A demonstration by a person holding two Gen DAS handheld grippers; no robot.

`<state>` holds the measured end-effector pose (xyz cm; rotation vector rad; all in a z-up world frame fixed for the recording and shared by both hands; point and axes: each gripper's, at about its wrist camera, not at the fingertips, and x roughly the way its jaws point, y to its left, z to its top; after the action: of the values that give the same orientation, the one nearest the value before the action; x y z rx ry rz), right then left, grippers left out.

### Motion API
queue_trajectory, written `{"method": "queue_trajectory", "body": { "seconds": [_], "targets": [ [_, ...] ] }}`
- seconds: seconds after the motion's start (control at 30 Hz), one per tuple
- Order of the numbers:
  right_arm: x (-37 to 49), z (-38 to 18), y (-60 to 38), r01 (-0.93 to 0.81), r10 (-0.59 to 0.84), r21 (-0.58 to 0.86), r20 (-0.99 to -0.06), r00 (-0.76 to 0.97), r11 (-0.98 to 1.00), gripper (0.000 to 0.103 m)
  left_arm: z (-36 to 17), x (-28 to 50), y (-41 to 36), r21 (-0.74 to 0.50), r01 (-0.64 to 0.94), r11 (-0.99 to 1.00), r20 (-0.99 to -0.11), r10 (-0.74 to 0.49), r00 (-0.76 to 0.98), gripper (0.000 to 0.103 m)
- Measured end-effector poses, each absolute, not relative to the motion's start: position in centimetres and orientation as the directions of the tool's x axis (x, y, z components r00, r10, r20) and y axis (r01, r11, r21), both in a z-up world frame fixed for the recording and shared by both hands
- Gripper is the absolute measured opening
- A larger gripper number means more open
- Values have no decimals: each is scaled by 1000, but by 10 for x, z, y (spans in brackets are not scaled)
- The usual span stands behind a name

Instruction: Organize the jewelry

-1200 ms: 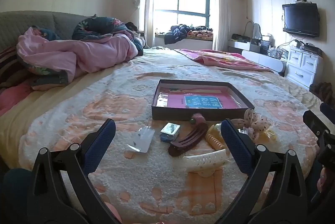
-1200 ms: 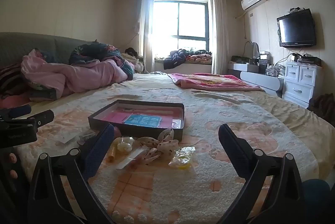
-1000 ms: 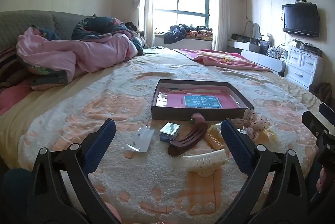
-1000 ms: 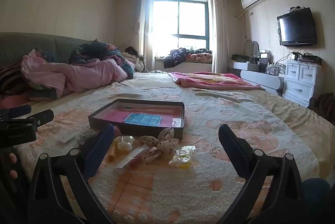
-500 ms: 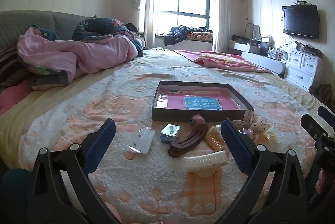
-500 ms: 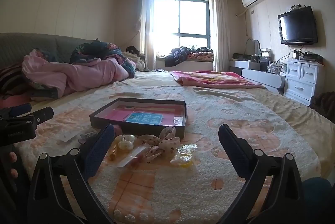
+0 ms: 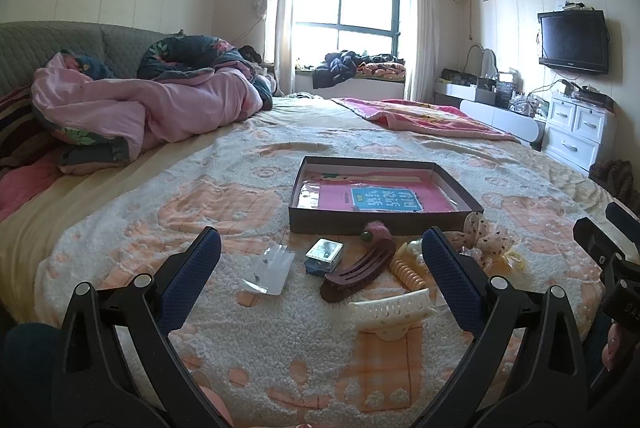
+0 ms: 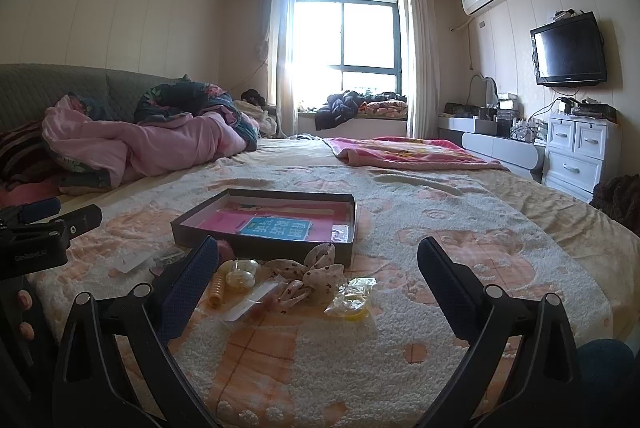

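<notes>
Between the fingers of our left tool point(image 7: 321, 274), both jaws spread wide & holding nothing, lay most of the jewelry: a clear bag point(image 7: 269, 268), a small blue case point(image 7: 324, 254), a maroon hair clip point(image 7: 358, 268), an orange spiral tie point(image 7: 408, 272) and a cream claw clip point(image 7: 390, 310), all loose on the bed point(image 7: 200, 200). The box point(image 7: 380, 194) sat just beyond them. Our right tool point(image 8: 318, 282) was equally spread & empty, w/ the bow point(image 8: 308, 274) and a yellow packet point(image 8: 352, 298) ahead of it. Vs. a sec ago, hardly anything had changed: both tools had only drifted a touch, no item had shifted, box contents the same. So we judged sorting hadn't begun yet; every piece was left to move into the box.
</notes>
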<state>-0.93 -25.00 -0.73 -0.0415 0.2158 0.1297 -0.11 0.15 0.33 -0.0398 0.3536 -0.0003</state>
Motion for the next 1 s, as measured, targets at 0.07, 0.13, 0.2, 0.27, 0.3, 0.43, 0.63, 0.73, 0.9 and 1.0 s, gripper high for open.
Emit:
{"method": "queue_trajectory", "body": {
  "seconds": [0.07, 0.13, 0.2, 0.27, 0.3, 0.43, 0.63, 0.73, 0.9, 1.0],
  "targets": [
    [-9, -7, -250, -133, 124, -27, -216, 968, 991, 97, 4, -1, 2, -40, -6, 999, -346, -8, 938, 92],
    [-9, -7, -250, -132, 123, -27, -215, 969, 991, 97, 4, -1, 2, -40, -6, 999, -346, -9, 938, 92],
    [-9, -8, -250, -132, 123, -26, -214, 969, 991, 97, 4, -1, 2, -40, -5, 999, -347, -9, 938, 92],
    [-9, -7, -250, -133, 125, -27, -216, 968, 991, 97, 4, -1, 2, -40, -5, 999, -347, -10, 938, 92],
    [-9, -8, -250, -134, 124, -28, -217, 968, 991, 97, 4, -2, 2, -40, -5, 999, -345, -9, 938, 92],
    [-9, -8, -250, -132, 123, -26, -215, 969, 991, 97, 4, -1, 2, -40, -5, 999, -346, -9, 938, 92],
    [-9, -8, -250, -133, 124, -26, -215, 969, 991, 97, 4, -2, 2, -41, -5, 999, -344, -9, 939, 92],
    [-10, -8, -250, -131, 123, -26, -213, 969, 991, 97, 4, -1, 1, -40, -4, 999, -344, -10, 939, 92],
    [-9, -8, -250, -132, 123, -26, -215, 969, 991, 97, 4, 0, 1, -39, -3, 999, -345, -10, 938, 92],
    [-9, -9, -250, -133, 125, -23, -217, 968, 991, 97, 5, 1, 1, -40, -4, 999, -344, -10, 939, 92]
  ]
}}
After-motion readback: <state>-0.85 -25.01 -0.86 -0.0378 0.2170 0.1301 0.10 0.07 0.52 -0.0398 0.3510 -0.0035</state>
